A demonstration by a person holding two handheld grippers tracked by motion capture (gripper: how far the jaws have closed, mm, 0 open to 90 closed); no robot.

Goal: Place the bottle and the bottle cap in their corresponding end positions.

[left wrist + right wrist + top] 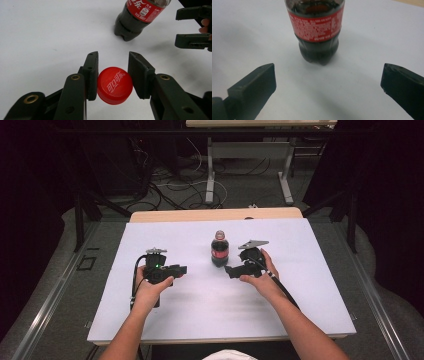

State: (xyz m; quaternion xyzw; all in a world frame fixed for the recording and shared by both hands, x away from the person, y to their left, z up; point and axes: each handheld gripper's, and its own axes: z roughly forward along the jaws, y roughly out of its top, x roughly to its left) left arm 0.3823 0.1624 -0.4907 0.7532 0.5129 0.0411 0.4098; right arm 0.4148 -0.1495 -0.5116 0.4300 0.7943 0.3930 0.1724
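A dark cola bottle (pixel 219 249) with a red label stands upright on the middle of the white table top. My left gripper (pixel 181 270) lies to its left, shut on a red bottle cap (pixel 115 85); both pads press on the cap's sides, with its printed top facing the camera. In the left gripper view (pixel 113 55) the bottle (pixel 136 17) stands farther off. My right gripper (pixel 229 270) is just right of the bottle and stands wide open and empty (pixel 329 67). The bottle (pixel 317 32) stands ahead of its jaws, not between them. The right gripper (pixel 176 28) also shows at the right edge of the left gripper view.
A white sheet (pixel 300 285) covers the table, and a wooden strip (pixel 215 214) shows along its far edge. Beyond the table are cables on the floor (pixel 170 190) and the legs of another table (pixel 210 175). Dark frame posts stand at both sides.
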